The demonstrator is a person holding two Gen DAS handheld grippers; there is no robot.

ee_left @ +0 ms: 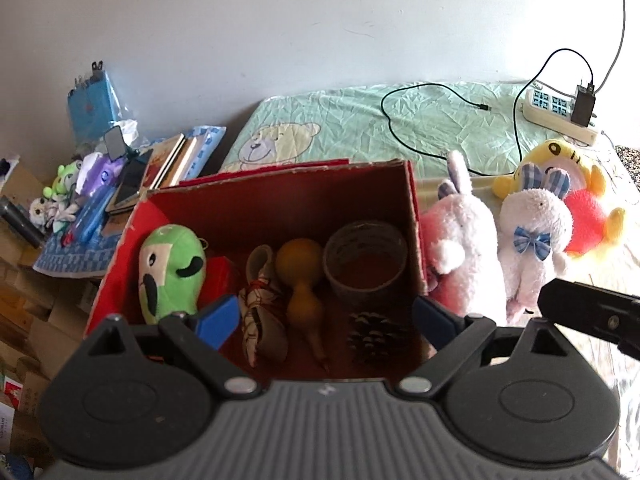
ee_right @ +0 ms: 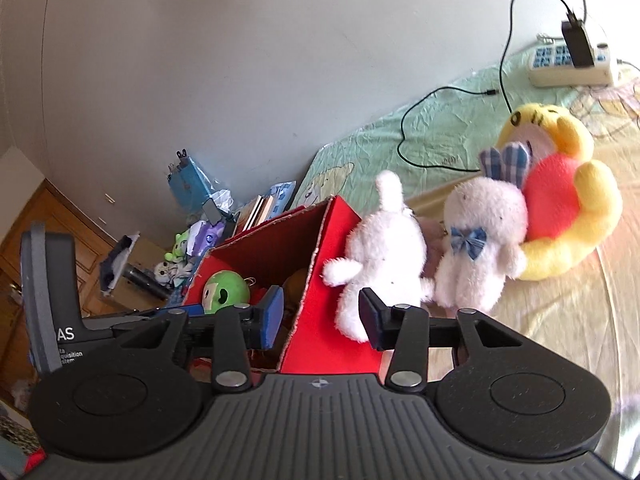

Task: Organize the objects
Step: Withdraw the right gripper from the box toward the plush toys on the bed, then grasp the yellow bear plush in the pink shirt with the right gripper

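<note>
A red cardboard box (ee_left: 280, 192) sits on the bed. It holds a green plush (ee_left: 172, 272), a patterned cloth bundle (ee_left: 262, 312), a yellow gourd (ee_left: 300, 276), a brown tape roll (ee_left: 366, 260) and a pine cone (ee_left: 374, 336). My left gripper (ee_left: 326, 320) hovers open over the box with nothing between its fingers. Right of the box lie a pink-and-white rabbit (ee_right: 380, 256), a white rabbit with a blue bow (ee_right: 480, 236) and a yellow plush hugging a red heart (ee_right: 560, 200). My right gripper (ee_right: 322, 316) is open, straddling the box's right wall (ee_right: 332, 280) just short of the pink-and-white rabbit.
A power strip (ee_left: 560, 112) with a black charger and cable (ee_left: 400, 120) lies on the green bedsheet by the wall. A cluttered side table (ee_left: 88, 208) with books, a phone and small toys stands left of the box. Cardboard boxes sit below it.
</note>
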